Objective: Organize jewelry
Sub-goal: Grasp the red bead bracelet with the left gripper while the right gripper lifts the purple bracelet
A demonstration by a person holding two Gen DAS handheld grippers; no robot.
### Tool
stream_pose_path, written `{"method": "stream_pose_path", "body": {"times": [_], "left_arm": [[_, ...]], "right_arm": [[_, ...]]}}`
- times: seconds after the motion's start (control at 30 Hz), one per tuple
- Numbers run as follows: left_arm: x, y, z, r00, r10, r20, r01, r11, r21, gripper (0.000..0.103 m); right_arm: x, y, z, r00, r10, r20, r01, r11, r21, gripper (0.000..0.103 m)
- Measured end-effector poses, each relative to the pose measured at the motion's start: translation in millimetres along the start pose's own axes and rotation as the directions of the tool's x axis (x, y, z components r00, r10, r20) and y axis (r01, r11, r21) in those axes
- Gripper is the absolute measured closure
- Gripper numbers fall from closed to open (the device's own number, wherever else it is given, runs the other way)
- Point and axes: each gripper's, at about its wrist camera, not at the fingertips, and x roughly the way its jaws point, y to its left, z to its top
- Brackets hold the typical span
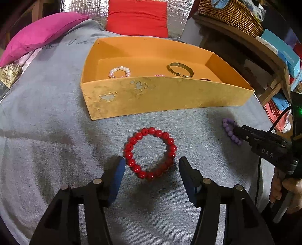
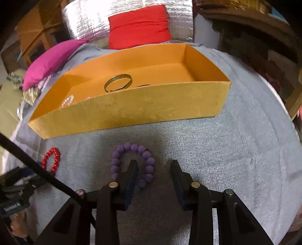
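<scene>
Red bracelet (image 1: 150, 153), purple bracelet (image 2: 133, 164) (matte), orange box (image 1: 160, 94)

In the left wrist view, the box (image 1: 166, 94) sits in the upper middle of the frame on the cloth (image 1: 47, 132). Inside it, the pearl bracelet (image 1: 119, 72) lies left of the bangle (image 1: 180, 70). Below the box lies the bead bracelet (image 1: 150, 153); the smaller bead bracelet (image 1: 230, 131) lies at right. Two cushions (image 1: 137, 17) rest behind the box.

box front wall (image 1: 166, 94) hides lower edge of pearl bracelet (image 1: 119, 72) and most of a pink piece (image 1: 159, 75) | dark item (image 1: 205, 79) beside bangle (image 1: 180, 70) barely shows, unidentifiable | purple bracelet (image 2: 132, 164) partly behind right gripper finger (image 2: 132, 175)
</scene>
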Motion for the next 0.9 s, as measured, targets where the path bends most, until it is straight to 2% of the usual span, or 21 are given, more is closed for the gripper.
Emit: {"method": "stream_pose_path", "body": {"times": [0.03, 0.07, 0.1, 0.17, 0.37, 0.9], "left_arm": [[0, 0, 0, 1.000, -0.005, -0.003, 0.005, 1.000, 0.003, 0.056], [1, -1, -1, 1.000, -0.007, -0.005, 0.007, 1.000, 0.004, 0.061], [1, -2, -1, 1.000, -0.009, -0.005, 0.009, 1.000, 0.005, 0.064], [1, -2, -1, 1.000, -0.019, -0.005, 0.019, 1.000, 0.011, 0.076], [-1, -4, -1, 0.999, -0.037, 0.001, 0.037, 0.999, 0.016, 0.091], [-15, -11, 2, 0.997, -0.059, 0.048, 0.057, 0.997, 0.044, 0.093]], "right_arm": [[0, 3, -1, 1.000, -0.009, 0.005, 0.009, 1.000, -0.017, 0.074], [0, 5, -1, 1.000, -0.016, 0.010, 0.016, 0.999, -0.033, 0.081], [0, 7, -2, 1.000, -0.023, 0.014, 0.023, 0.999, -0.047, 0.085], [-1, 10, -3, 0.999, -0.040, 0.025, 0.042, 0.996, -0.074, 0.089], [-6, 4, -3, 0.999, -0.010, 0.031, 0.012, 0.999, -0.051, 0.092], [-19, -18, -1, 0.994, 0.088, 0.056, -0.090, 0.995, 0.030, 0.092]]}}
